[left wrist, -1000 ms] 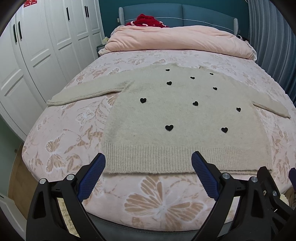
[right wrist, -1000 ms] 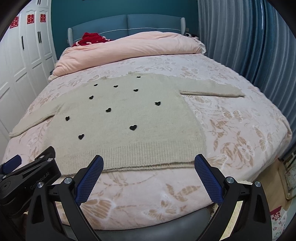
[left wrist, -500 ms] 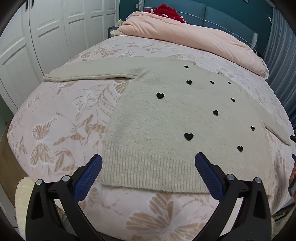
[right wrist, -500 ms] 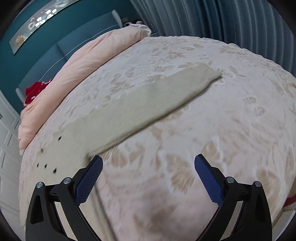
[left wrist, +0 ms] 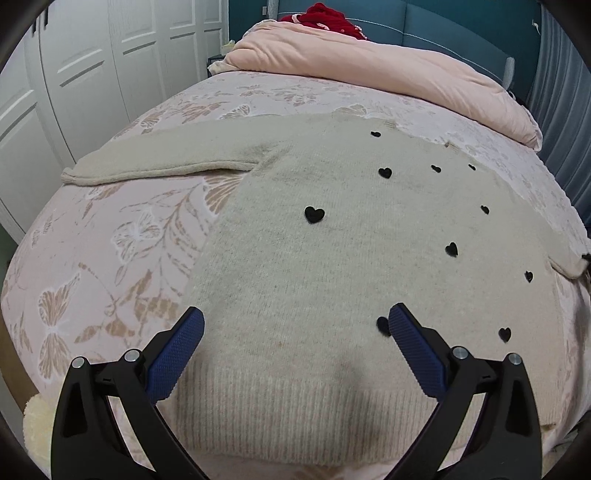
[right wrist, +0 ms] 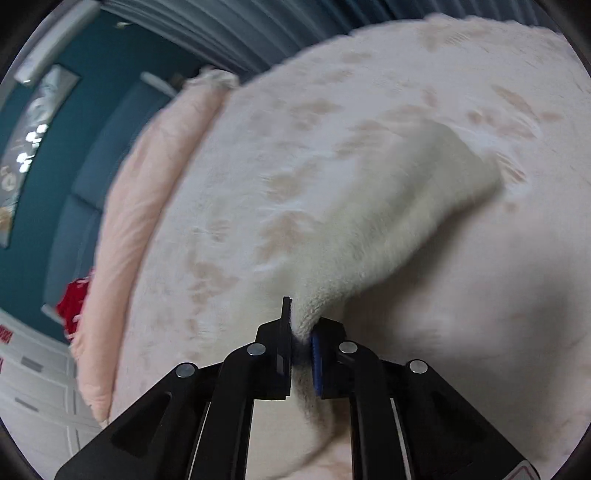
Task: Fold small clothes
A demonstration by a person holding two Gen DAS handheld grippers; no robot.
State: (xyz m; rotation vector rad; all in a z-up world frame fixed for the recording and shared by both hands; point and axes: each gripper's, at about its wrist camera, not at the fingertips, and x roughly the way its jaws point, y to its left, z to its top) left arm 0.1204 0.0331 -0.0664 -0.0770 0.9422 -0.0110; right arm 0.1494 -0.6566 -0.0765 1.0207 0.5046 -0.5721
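Note:
A cream knit sweater (left wrist: 314, 266) with small black hearts lies flat on the bed, front up, its left sleeve (left wrist: 159, 162) stretched out toward the wardrobe. My left gripper (left wrist: 295, 314) hovers open just above the sweater's lower body, near the ribbed hem, with nothing between its blue pads. In the blurred right wrist view, my right gripper (right wrist: 301, 332) has its jaws closing, and the pads pinch the edge of the sweater's right sleeve (right wrist: 388, 206). The sleeve rises from the bed into the grip. The cuff end lies farther out on the cover.
The bed (left wrist: 110, 240) has a pink floral cover. A folded pink duvet (left wrist: 369, 62) and a red garment (left wrist: 325, 14) lie at the head. White wardrobe doors (left wrist: 74, 74) stand to the left, grey-blue curtains (left wrist: 561, 110) to the right.
My left gripper came closer and lower over the sweater's hem area. My right gripper swung out to the right sleeve, rolled, and went from wide open to pinching the sleeve.

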